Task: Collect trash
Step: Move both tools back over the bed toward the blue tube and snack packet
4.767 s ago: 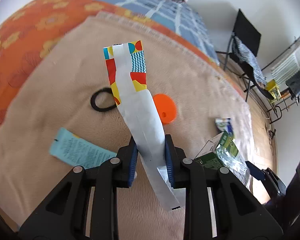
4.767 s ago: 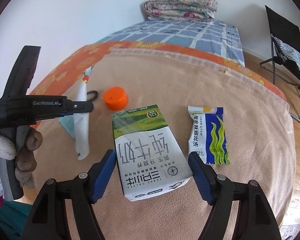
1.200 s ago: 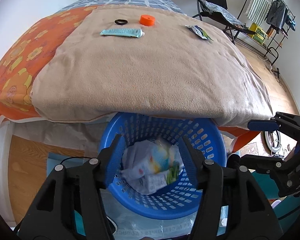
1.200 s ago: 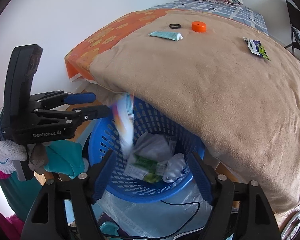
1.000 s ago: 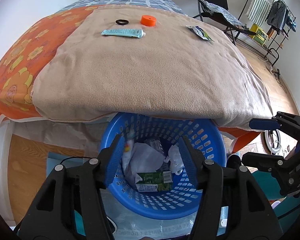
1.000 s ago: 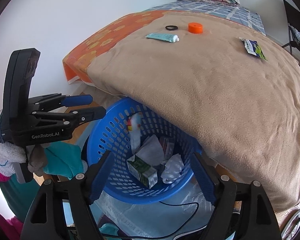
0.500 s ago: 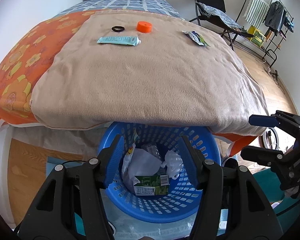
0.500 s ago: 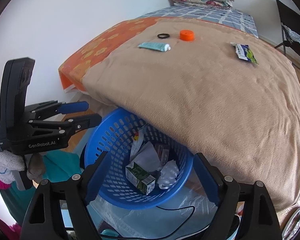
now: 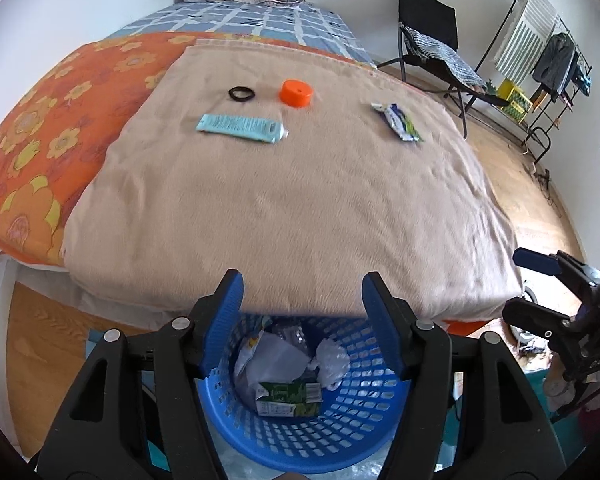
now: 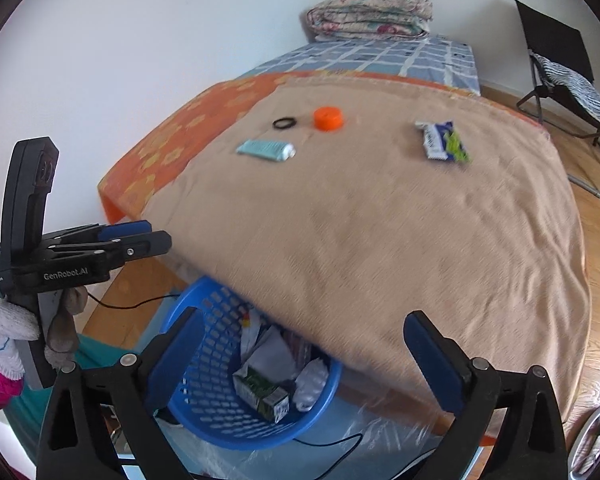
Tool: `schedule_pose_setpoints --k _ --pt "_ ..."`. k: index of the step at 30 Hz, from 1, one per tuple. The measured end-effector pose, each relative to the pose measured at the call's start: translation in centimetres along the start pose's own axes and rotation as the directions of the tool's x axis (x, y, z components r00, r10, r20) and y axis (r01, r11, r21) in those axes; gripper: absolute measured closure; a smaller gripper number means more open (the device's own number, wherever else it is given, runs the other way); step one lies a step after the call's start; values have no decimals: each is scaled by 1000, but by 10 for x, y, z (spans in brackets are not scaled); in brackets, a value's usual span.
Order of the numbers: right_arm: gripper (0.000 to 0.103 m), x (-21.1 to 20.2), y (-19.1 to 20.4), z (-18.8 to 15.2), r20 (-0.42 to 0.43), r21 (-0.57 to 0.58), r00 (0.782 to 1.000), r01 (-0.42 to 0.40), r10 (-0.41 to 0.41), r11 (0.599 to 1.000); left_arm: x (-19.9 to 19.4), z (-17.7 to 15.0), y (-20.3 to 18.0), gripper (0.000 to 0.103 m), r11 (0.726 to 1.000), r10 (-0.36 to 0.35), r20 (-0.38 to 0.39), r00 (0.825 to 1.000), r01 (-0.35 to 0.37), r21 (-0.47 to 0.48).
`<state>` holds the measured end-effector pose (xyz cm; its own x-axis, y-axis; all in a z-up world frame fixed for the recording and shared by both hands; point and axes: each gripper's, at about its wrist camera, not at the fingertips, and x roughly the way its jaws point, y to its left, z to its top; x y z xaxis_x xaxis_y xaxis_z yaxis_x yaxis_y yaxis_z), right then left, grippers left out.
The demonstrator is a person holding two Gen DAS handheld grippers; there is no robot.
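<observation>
Both grippers are seen spread wide and empty: left gripper (image 9: 302, 296) and right gripper (image 10: 302, 340) are held above the blue basket (image 9: 300, 436) at the foot of the bed. A green carton (image 9: 290, 399) and crumpled paper (image 9: 274, 360) are seen inside the basket. On the beige blanket (image 9: 292, 184), a tube (image 9: 242, 128), black ring (image 9: 241, 93), orange cap (image 9: 296, 93) and snack packet (image 9: 398, 122) are left lying well apart from the basket.
</observation>
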<state>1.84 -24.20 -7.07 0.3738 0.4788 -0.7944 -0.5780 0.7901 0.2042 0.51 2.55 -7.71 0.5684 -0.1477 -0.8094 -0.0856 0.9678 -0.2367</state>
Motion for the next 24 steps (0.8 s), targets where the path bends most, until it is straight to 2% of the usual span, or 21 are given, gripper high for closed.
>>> schedule_pose_setpoints --k 7,10,19,24 --pt "2 -1 -27 19 22 72 1000 2 -3 997 9 37 6 39 1000 1 -9 1000 -1 -14" --pt "2 -2 -32 27 35 62 999 21 -23 998 13 51 13 39 1000 14 2 1000 -14 -24" --pt "2 2 -49 48 69 18 994 78 -79 997 15 85 40 39 994 4 15 1000 -2 -107" --pt "2 0 -62 57 101 48 992 77 -81 996 2 107 59 39 983 -3 67 998 15 -182"
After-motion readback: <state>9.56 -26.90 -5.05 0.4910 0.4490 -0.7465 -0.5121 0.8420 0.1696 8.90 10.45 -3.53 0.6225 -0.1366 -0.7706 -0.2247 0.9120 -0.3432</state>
